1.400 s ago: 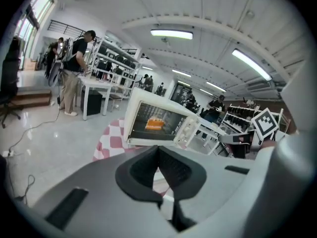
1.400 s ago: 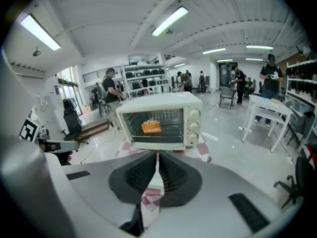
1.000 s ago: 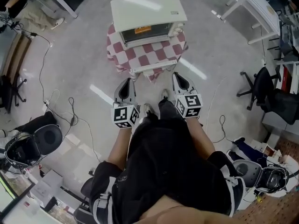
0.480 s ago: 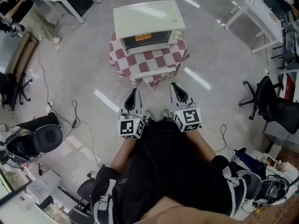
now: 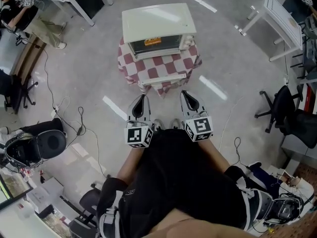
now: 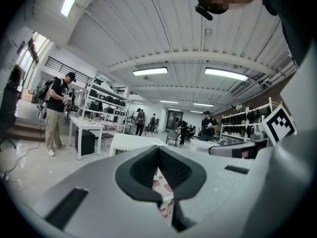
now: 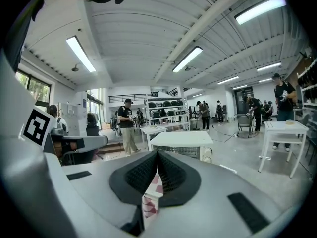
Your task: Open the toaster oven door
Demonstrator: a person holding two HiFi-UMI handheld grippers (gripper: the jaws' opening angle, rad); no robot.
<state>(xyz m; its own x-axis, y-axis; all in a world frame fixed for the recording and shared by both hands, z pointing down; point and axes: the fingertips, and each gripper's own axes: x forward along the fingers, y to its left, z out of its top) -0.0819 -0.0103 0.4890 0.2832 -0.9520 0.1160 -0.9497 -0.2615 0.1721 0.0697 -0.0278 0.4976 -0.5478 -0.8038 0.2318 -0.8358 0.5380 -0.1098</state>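
A cream toaster oven (image 5: 158, 29) stands on a small table with a red-and-white checked cloth (image 5: 159, 65); its glass door faces me and is closed. Both grippers are held side by side in front of me, well short of the table. My left gripper (image 5: 141, 99) is shut with nothing in it. My right gripper (image 5: 185, 95) is shut and empty too. In the right gripper view the oven (image 7: 182, 144) shows just beyond the closed jaws. The left gripper view shows only a corner of the oven (image 6: 130, 143) over the jaws.
Cables (image 5: 74, 120) trail across the floor at the left, beside a helmet-like device (image 5: 34, 148). An office chair (image 5: 282, 105) stands at the right and a white table (image 5: 277, 19) at the far right. People work at desks and shelves in the background.
The oven and table have slid slightly lower and to the right in the head view as my head shifted. The grippers have drawn a little nearer to me and stayed shut.
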